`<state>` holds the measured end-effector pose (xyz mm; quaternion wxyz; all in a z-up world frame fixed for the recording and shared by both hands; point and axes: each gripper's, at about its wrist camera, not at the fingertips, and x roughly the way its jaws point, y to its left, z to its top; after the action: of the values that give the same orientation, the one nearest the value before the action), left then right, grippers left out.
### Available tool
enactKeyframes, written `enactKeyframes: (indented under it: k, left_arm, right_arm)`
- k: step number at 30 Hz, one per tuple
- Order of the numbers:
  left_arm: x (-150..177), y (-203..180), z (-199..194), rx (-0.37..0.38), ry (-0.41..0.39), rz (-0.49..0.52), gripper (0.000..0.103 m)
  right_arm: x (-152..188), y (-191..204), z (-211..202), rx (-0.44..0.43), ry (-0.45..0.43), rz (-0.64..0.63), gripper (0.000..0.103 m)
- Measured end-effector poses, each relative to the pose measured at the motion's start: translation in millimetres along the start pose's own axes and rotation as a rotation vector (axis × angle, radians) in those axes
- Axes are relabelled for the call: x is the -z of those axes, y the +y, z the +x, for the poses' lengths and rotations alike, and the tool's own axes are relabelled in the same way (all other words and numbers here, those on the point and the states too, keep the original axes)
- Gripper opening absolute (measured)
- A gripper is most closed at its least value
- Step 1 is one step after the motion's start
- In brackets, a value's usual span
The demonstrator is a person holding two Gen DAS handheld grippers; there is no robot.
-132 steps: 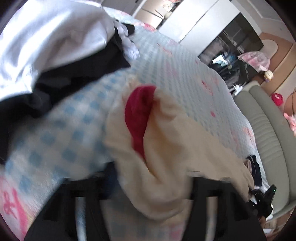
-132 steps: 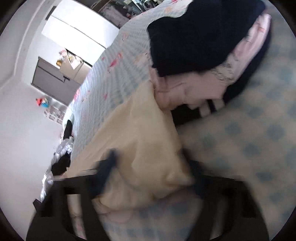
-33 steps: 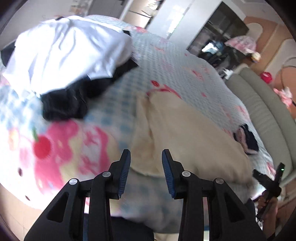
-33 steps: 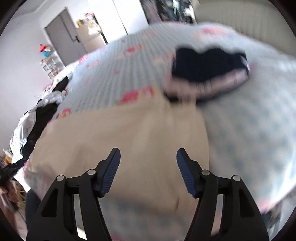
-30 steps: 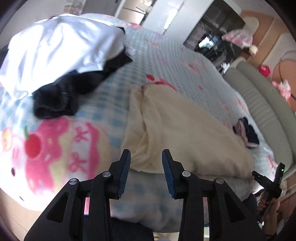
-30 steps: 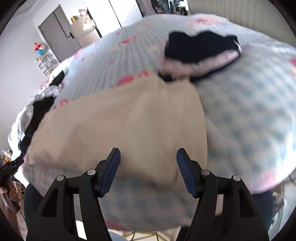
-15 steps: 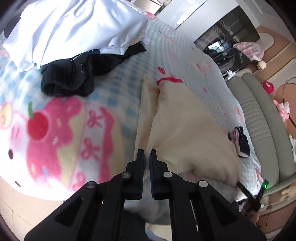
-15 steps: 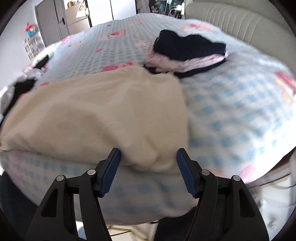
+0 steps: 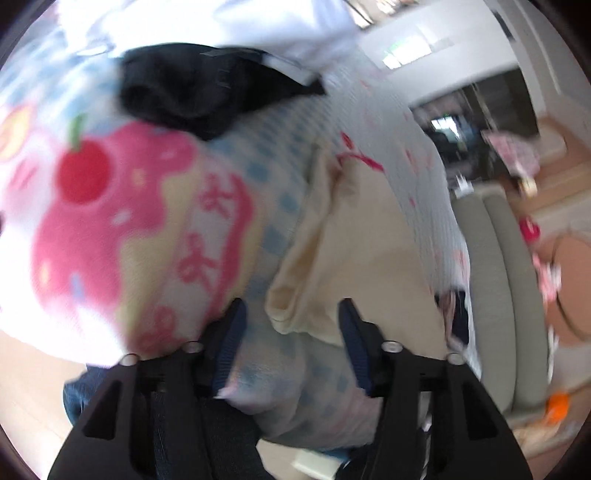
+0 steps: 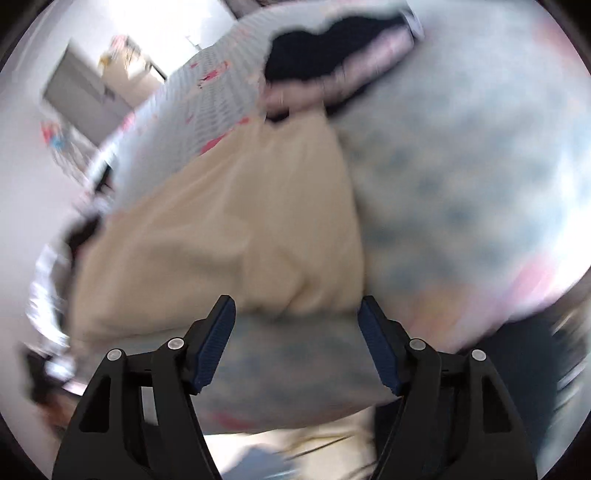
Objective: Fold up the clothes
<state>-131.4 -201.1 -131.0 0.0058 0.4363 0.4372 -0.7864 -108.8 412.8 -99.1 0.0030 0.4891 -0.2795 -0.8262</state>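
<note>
- Your left gripper [image 9: 291, 325] is sitting w/ jaws spread wide, nothing between the pads; the near left corner of the cream garment [image 9: 354, 251] is lying just in front of the gap, not pinched.
- Your right gripper [image 10: 295, 325] is also standing wide open, holding nothing; the garment's near edge [image 10: 229, 236] is lying just ahead of the fingertips [image 10: 221, 325].
- The cream garment is lying flat on the bed cover [image 9: 258, 155], a blue-check sheet w/ pink cartoon prints, close to the near edge of the bed. A red bit is showing at its far end in the left view.
- A black piece of clothing [image 9: 207, 88] is sitting farther back on the left, partly under a white one [image 9: 236, 26]; both well apart from the cream garment.
- In the right view a dark navy and pink pile [image 10: 332, 62] is resting at the garment's far right corner; can't tell if it's touching, too blurred.
- A grey-green headboard [image 9: 506, 280] is running along the far right side in the left view.
- Both views are smeared by motion blur, esp. the right one, so fine detail isn't readable.
</note>
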Motion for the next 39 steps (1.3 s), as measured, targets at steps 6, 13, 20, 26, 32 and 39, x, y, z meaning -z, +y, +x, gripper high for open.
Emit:
enactKeyframes:
  k: [6,13,20,26,32,39]
  left_arm:
    - [29.6,-8.5,-7.1,0.052,-0.035,-0.044,0.033]
    - [34.1,18.2,15.2,0.243,-0.077,-0.294,0.033]
    - [27.4,17.7,32.6,0.204,-0.13,-0.354,0.033]
    - [5.9,-26.8,12.8,0.032,-0.206,-0.132,0.009]
    - [7.7,-36.2,-11.8,0.077,-0.219,-0.032,0.008]
    - [19.8,13.7,2.9,0.099,-0.122,-0.16,0.01]
  right_arm:
    - [14.8,8.9,6.5,-0.105,-0.008,0.049,0.07]
    - [1.9,-22.5,8.8,-0.102,-0.123,0.264,0.062]
    - [-1.3,-41.3,20.6,-0.218,-0.161,0.37,0.055]
    - [-21.8,-12.7,3.6,-0.151,-0.222,0.198,0.014]
    - [-30.2,11.5,-13.5,-0.075,-0.255,0.018,0.013]
    - [-21.5,-7.6,9.8,0.082,-0.189,-0.093,0.013]
